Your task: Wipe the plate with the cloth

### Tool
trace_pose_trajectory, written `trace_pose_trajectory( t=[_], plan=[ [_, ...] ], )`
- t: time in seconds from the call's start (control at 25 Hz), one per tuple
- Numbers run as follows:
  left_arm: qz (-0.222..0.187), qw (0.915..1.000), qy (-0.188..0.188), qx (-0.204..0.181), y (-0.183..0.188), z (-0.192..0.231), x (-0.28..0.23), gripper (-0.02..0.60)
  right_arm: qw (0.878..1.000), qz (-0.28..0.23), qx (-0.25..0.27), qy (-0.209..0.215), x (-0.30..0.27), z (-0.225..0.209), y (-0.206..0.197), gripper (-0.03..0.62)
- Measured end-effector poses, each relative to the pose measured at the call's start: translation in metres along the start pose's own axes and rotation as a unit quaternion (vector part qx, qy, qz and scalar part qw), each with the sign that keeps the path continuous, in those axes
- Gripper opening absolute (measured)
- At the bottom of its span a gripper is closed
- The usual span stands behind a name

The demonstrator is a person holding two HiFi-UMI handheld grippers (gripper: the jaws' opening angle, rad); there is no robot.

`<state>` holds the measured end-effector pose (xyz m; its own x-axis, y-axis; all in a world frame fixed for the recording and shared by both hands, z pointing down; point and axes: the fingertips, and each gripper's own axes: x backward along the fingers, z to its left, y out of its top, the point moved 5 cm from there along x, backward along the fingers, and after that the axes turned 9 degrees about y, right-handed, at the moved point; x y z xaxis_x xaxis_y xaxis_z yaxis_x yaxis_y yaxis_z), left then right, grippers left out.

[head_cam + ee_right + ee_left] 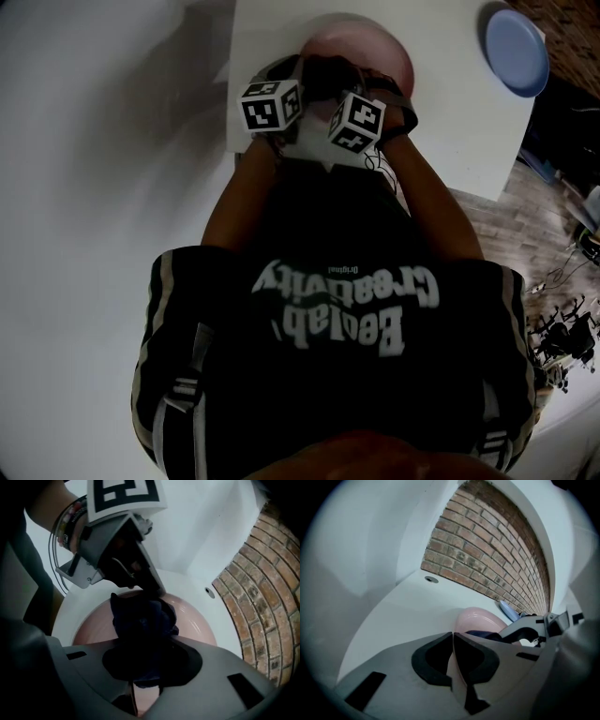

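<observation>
Pink plate (197,620), stiff and slick, lies on the white table (450,122). The left gripper (453,653) is clenched, apparently nipping its rim. The right gripper (145,665) grasps the soft, light cloth (140,616), bunched over the plate's well.

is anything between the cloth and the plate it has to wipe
Nothing visible. The dark cloth, clamped in the right gripper jaws, sits bunched directly over the pink plate. The left gripper pinches the plate's rim beside the cloth, not under it.
</observation>
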<state>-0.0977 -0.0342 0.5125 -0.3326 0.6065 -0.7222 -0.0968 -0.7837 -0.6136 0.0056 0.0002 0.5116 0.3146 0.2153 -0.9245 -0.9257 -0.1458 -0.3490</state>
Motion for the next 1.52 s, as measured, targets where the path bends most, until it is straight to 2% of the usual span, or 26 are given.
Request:
trace_pose_trajectory(
  t=[0.24, 0.44, 0.64, 0.8, 1.0, 1.2, 1.36, 1.52],
  plan=[
    [-0.002, 1.0, -0.002, 0.004, -0.002, 0.001, 0.0, 0.011, 0.998, 0.022, -0.038, -0.043, -0.002, -0.042, -0.013, 0.086],
    [-0.002, 0.9999, -0.003, 0.011, -0.002, -0.001, 0.0, 0.011, 0.994, 0.031, -0.086, -0.065, 0.009, -0.063, -0.045, 0.084],
    [-0.002, 1.0, -0.006, 0.004, -0.002, -0.001, -0.003, 0.011, 0.99, 0.045, -0.111, -0.071, 0.025, -0.047, -0.078, 0.084],
    [-0.004, 0.9999, -0.007, -0.009, 0.0, 0.0, -0.005, 0.011, 0.991, 0.048, -0.113, -0.048, 0.032, -0.017, -0.086, 0.084],
    [-0.002, 0.9998, -0.006, -0.017, 0.003, -0.001, -0.006, 0.011, 0.996, 0.033, -0.077, 0.011, 0.032, 0.02, -0.069, 0.084],
    [0.001, 0.9998, -0.007, -0.016, 0.004, -0.002, -0.004, 0.011, 0.998, 0.002, -0.056, 0.041, 0.022, 0.026, -0.037, 0.084],
    [0.002, 0.9997, -0.008, -0.023, 0.003, -0.001, -0.007, 0.011, 0.998, -0.019, -0.033, 0.044, 0.006, 0.014, -0.011, 0.087],
    [0.005, 0.9993, -0.006, -0.037, 0.001, 0.0, -0.007, 0.011, 1.0, -0.019, -0.02, 0.01, -0.007, -0.012, 0.006, 0.089]
  ],
)
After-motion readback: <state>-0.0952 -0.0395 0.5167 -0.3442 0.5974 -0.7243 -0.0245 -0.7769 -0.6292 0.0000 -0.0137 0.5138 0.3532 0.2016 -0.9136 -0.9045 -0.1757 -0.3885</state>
